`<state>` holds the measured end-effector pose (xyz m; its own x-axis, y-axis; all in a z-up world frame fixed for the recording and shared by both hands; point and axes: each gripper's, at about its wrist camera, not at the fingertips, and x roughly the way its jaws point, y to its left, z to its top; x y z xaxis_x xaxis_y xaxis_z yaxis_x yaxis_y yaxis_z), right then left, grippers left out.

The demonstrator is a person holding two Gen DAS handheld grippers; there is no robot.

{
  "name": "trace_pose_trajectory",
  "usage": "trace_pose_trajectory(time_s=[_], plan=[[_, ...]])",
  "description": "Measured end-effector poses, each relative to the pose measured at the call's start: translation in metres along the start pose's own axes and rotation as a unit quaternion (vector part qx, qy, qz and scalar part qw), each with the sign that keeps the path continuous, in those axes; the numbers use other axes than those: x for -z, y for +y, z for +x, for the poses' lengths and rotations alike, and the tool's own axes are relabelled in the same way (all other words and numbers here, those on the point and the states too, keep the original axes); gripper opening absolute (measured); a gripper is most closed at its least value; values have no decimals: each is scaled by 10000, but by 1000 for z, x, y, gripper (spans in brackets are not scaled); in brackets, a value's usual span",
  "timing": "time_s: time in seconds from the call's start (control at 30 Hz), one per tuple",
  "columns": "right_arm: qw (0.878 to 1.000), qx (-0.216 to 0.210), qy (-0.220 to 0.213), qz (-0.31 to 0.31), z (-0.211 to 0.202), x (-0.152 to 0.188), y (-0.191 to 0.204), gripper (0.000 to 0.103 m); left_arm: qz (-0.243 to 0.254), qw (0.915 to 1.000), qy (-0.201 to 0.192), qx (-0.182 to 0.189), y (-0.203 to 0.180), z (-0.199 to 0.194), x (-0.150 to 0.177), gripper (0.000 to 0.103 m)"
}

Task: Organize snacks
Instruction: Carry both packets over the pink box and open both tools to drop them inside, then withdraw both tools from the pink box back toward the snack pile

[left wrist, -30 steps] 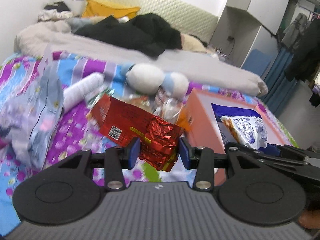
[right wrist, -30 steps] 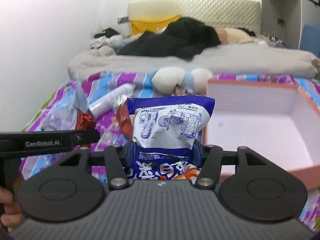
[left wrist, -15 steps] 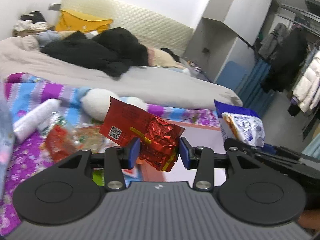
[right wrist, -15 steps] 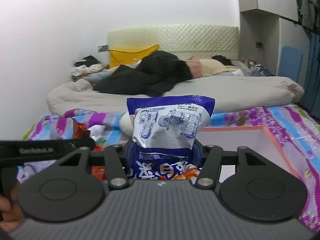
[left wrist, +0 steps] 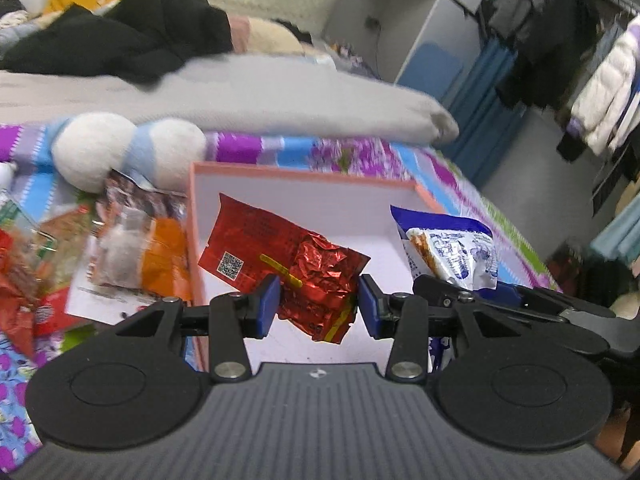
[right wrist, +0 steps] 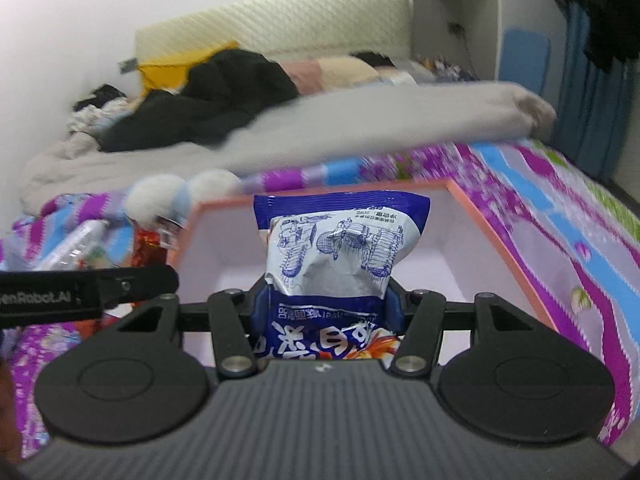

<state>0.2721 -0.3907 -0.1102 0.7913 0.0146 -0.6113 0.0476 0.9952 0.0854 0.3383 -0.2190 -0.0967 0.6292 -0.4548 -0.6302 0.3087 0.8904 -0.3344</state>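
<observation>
1. Snacks: two packets in hand, both over the pink box [left wrist: 304, 171] straight ahead of my grippers.
2. My left gripper [left wrist: 318, 300] is clamped on the red foil packet [left wrist: 280, 256]. Pads pinch its crumpled lower end; the rest sticks out up and to the left of the jaws.
3. My right gripper [right wrist: 326, 300] is clamped on the blue-and-white snack bag [right wrist: 340, 248], gripped across its middle, top seal standing upright above the jaws. In the left view the same bag [left wrist: 448, 252] sits just right of my left gripper.
4. Handling, my read: both are light, soft film bags. Foil is slick and already creased, so it can slide out of a loose pinch. The blue bag looks air-puffed, contents probably brittle, so no harder squeeze.
5. Grip points: a sealed edge or a flattened end holds better than the puffed belly. The red one is held near an end, fine. The blue one is held across the body, acceptable for a short carry.
6. Box interior ahead looks bare and white, walls low; I can't see the near wall behind my grippers.
7. More loose packets [left wrist: 132, 248] lie left of my left gripper, beside the box, near a white-and-blue plush toy [left wrist: 128, 152] on the patterned bedspread [left wrist: 360, 156].
8. Next move as I judge it: lower both into the box, release low so they don't bounce out.
</observation>
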Motion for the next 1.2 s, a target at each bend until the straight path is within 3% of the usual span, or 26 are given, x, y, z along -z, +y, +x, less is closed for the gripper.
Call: trace_pose_trajectory(time_s=[0.17, 0.4, 0.43, 0.47, 0.53, 0.8, 1.2], plan=[[9992, 38, 372, 116, 34, 12, -14, 58, 4, 9994, 352, 5, 4, 44, 4, 48], [9982, 62, 589, 105, 61, 14, -19, 60, 60, 9989, 458, 2, 3, 64, 7, 49], [9980, 99, 608, 118, 63, 13, -21, 63, 23, 9988, 480, -26, 4, 66, 7, 50], [9978, 127, 631, 130, 64, 13, -22, 72, -16, 9988, 489, -37, 5, 67, 7, 51], [9978, 55, 596, 293, 62, 13, -26, 87, -61, 9988, 487, 40, 6, 65, 6, 66], [9986, 196, 323, 381, 34, 3, -28, 90, 8, 9999, 89, -53, -1, 21, -4, 71], [9985, -205, -428, 278, -61, -15, 13, 90, 145, 9979, -632, -34, -14, -95, -11, 70]])
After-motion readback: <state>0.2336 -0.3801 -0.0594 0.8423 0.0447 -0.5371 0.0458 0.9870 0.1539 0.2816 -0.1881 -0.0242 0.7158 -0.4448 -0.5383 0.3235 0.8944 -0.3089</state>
